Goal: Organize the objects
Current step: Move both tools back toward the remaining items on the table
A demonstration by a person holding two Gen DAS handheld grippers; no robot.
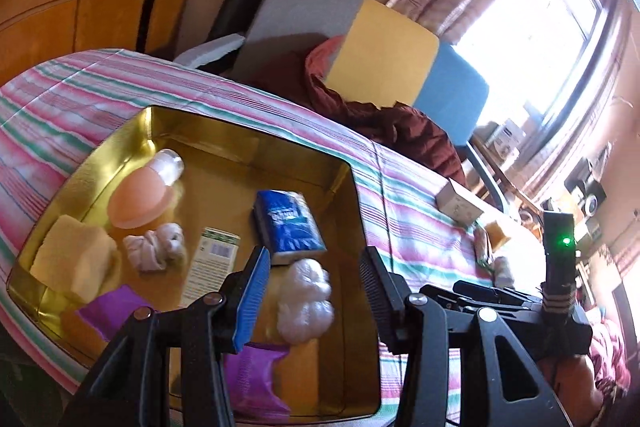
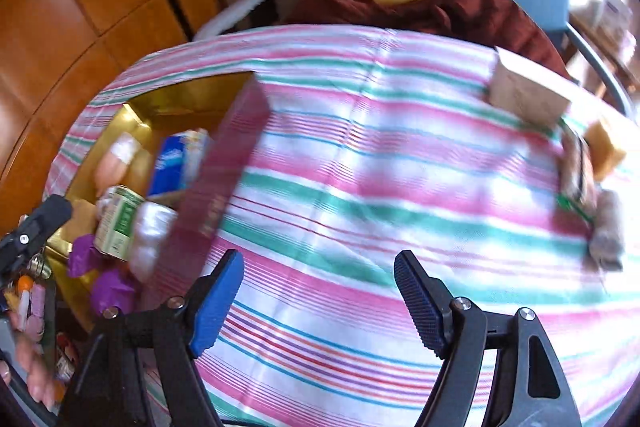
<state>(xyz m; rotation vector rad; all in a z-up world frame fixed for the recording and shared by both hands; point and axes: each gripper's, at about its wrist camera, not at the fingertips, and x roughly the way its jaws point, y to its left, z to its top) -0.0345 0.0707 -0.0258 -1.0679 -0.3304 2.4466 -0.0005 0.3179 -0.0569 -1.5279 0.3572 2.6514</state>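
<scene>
Fingers of both grippers gape empty: left gripper (image 1: 316,291) hovers over the gold tin (image 1: 352,187), right gripper (image 2: 320,301) faces leftover cardboard box (image 2: 528,95) far ahead-right on the striped bedspread (image 2: 360,187).

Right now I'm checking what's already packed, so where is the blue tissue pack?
In the left wrist view, the blue tissue pack lies inside the gold tin, toward its right side, between the green-and-white box and the white cotton bag.
</scene>
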